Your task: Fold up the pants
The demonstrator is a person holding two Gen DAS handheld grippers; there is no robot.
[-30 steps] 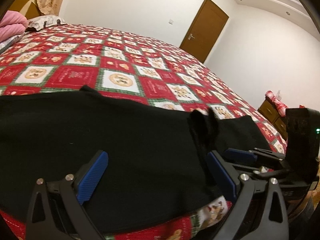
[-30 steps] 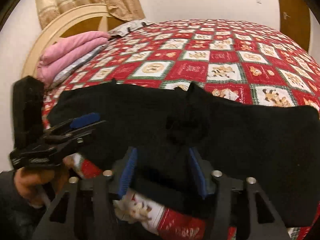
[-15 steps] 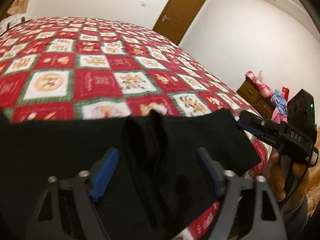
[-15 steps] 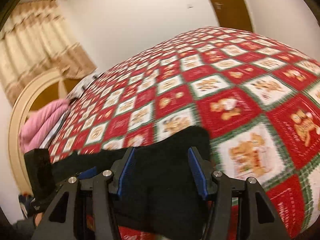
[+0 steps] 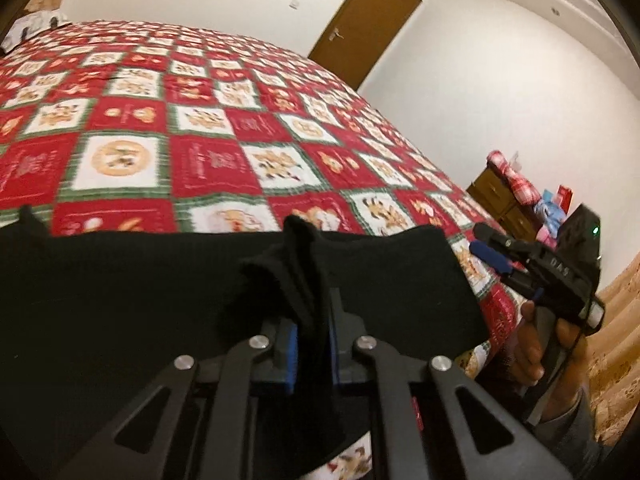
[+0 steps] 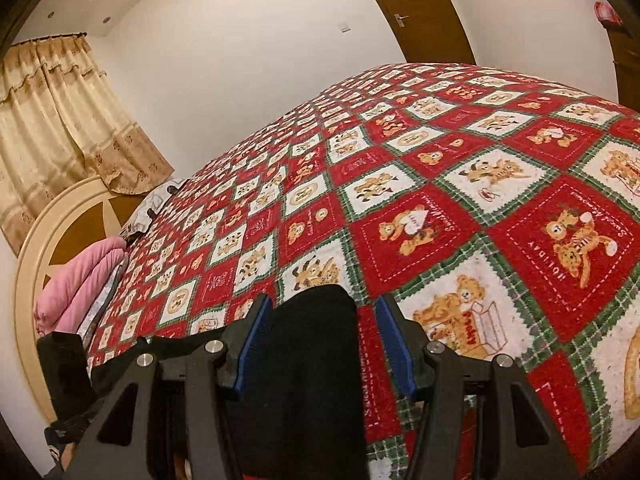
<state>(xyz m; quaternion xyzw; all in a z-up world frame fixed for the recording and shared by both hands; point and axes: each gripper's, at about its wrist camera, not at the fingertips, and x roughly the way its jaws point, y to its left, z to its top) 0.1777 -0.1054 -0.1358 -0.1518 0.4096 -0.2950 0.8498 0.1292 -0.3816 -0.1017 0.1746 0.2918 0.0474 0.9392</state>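
The black pants [image 5: 160, 300] lie spread along the near edge of the bed's red patchwork quilt [image 5: 212, 160]. The left gripper [image 5: 312, 340] has its blue-padded fingers [image 5: 289, 354] pinched tight on a raised fold of the pants. The right gripper [image 6: 326, 344] holds its fingers [image 6: 394, 340] apart, with a pants end lying loosely between them. A brown door [image 5: 364, 28] stands beyond the bed, pink bedding [image 6: 80, 280] near the headboard [image 6: 52, 232].
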